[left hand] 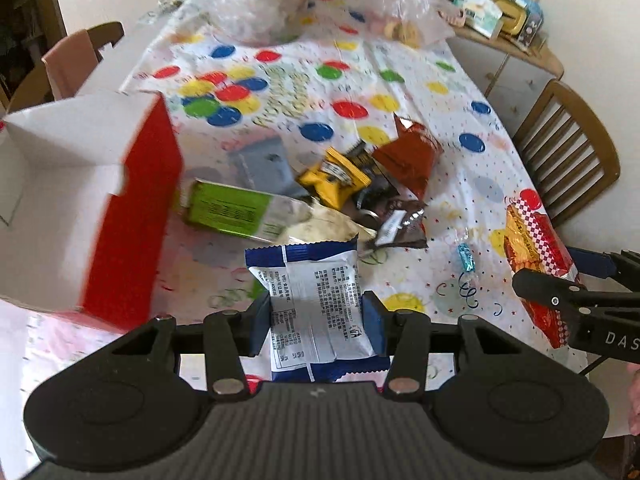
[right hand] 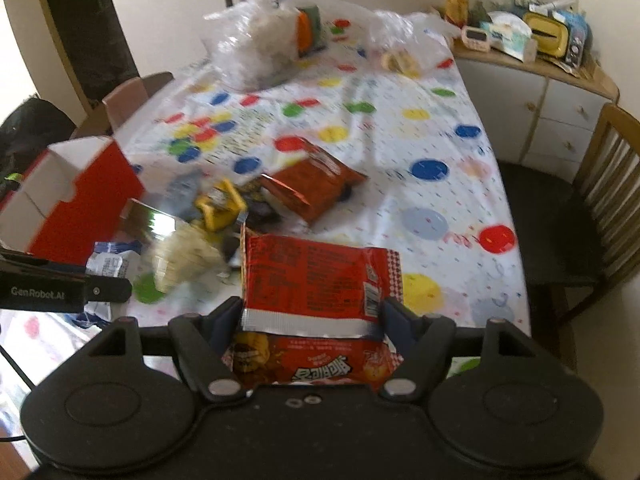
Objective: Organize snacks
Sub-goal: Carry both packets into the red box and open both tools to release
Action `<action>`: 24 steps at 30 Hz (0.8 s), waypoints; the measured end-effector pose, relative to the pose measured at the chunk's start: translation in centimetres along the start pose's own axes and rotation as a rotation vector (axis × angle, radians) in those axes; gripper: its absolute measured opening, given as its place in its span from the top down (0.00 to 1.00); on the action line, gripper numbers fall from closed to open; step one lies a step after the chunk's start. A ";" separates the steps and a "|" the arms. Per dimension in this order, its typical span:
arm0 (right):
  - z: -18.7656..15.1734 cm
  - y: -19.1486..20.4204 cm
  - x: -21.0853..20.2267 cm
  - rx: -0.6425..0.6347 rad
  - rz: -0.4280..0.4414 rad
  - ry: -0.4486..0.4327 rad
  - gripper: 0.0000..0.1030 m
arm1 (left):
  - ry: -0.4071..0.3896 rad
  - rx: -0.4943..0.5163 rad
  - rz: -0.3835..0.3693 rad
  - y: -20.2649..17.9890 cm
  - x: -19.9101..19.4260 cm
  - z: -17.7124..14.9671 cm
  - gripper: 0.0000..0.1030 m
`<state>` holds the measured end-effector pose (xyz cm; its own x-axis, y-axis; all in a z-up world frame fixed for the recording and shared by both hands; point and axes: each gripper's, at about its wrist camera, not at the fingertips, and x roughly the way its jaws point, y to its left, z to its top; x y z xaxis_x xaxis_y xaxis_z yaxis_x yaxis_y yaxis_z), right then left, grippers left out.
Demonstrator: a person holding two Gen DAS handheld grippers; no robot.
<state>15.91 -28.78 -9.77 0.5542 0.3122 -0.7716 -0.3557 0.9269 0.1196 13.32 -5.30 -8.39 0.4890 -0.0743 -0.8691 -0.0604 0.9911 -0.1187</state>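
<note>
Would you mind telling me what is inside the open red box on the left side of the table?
The red box shows only bare white inner walls in both wrist views. No snack is visible inside, but its floor is largely hidden by the near wall.

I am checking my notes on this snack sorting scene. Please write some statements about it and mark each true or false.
1. The left gripper holds a blue and white packet. True.
2. The right gripper is empty. False: it grips a red packet.
3. The red box is closed. False: it is open, its white inside showing.
4. A yellow packet lies on the tablecloth. True.
</note>
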 end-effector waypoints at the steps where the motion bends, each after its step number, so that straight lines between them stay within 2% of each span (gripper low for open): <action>1: 0.2 0.8 -0.4 -0.005 0.003 -0.007 0.28 | -0.005 -0.001 -0.002 0.6 -0.6 0.1 0.54; 10: 2.9 10.8 -1.6 -0.123 0.073 -0.047 0.28 | -0.044 0.018 0.001 7.5 -5.0 0.9 0.54; 17: 4.9 19.1 0.2 -0.211 0.115 -0.058 0.28 | -0.066 -0.009 0.043 14.5 -6.7 1.8 0.54; 24: 6.7 25.5 3.0 -0.262 0.118 -0.052 0.28 | -0.079 -0.035 0.098 21.5 -7.2 3.2 0.54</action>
<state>13.56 -2.79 -4.81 0.5331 0.4309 -0.7281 -0.5984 0.8004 0.0355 11.33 16.86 -3.11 0.5466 0.0329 -0.8367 -0.1404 0.9887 -0.0529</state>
